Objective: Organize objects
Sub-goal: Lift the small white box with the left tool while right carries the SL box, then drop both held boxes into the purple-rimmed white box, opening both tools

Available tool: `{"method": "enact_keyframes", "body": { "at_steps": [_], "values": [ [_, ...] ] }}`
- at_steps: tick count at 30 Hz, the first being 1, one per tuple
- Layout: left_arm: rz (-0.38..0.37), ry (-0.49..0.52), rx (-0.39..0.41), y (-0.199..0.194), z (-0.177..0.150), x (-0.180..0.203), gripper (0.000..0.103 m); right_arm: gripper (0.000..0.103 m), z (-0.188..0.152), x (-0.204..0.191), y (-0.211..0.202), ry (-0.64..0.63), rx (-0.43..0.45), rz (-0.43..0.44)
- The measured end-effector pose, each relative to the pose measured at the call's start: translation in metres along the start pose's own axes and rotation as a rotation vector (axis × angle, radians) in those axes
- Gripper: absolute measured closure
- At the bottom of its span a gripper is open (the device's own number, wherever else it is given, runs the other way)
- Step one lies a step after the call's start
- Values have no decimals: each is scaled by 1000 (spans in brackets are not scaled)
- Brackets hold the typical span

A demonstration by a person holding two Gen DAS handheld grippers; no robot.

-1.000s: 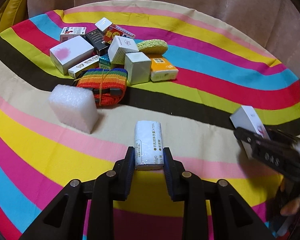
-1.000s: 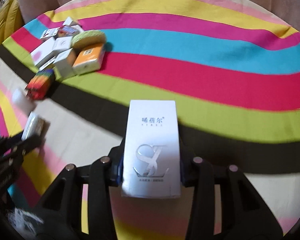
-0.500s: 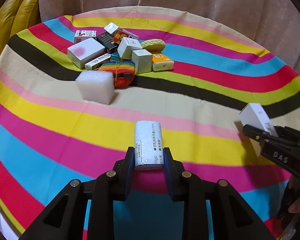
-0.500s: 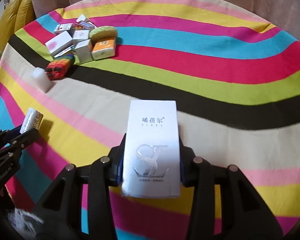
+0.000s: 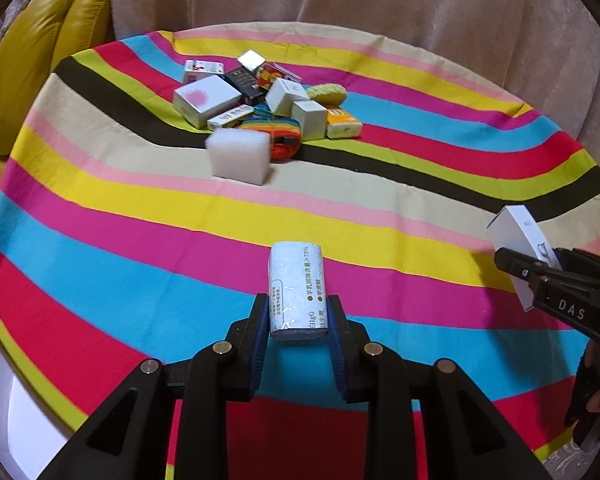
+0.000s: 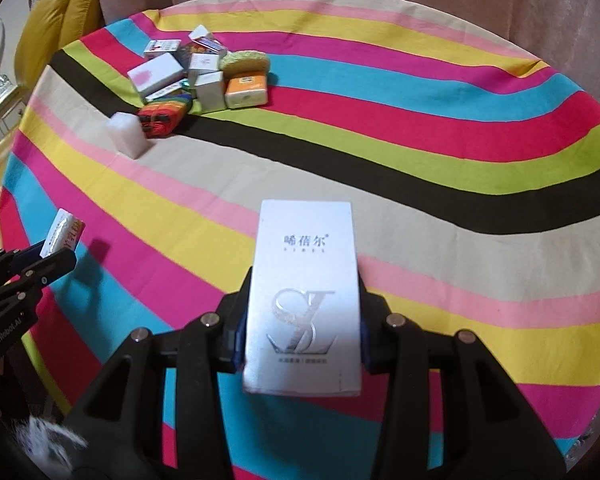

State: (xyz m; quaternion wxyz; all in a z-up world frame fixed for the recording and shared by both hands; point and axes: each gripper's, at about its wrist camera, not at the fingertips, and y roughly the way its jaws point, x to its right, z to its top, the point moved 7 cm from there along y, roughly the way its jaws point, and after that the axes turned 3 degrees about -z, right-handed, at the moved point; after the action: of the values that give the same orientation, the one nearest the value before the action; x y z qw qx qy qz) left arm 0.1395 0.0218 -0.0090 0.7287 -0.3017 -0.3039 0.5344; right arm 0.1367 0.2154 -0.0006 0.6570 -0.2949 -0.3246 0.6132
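Round table (image 5: 100, 248) under striped cloth, near half bare to its edge. Box cluster (image 5: 260, 96) far side, foam block (image 5: 238, 156) just before it. Right hand-held gripper (image 6: 302, 336) clamps tall white box (image 6: 304, 300); left hand-held gripper (image 5: 296, 320) clamps small white packet (image 5: 296, 288), both above cloth.

A round worktop (image 5: 100, 216) wears a cloth of wavy stripes in pink, yellow, blue, red, green, black and beige. Towards its far left lies a tight cluster of small boxes (image 5: 204, 100), with a yellow sponge (image 5: 327, 92), an orange packet (image 5: 342, 124) and a rainbow strap (image 5: 284, 136). A white foam block (image 5: 239, 158) stands just in front of them, beside the strap.
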Motion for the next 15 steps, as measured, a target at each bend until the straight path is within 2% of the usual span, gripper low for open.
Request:
{"method": "enact_keyframes", "body": {
  "at_steps": [9,15],
  "values": [
    [4,-44,56,-54,-13,-28,74,57,0,-52,-35,-94,41,110],
    [54,-92,83,-86,-35,-58,74,57,-2,-106,-60,-212,73,159]
  ]
}}
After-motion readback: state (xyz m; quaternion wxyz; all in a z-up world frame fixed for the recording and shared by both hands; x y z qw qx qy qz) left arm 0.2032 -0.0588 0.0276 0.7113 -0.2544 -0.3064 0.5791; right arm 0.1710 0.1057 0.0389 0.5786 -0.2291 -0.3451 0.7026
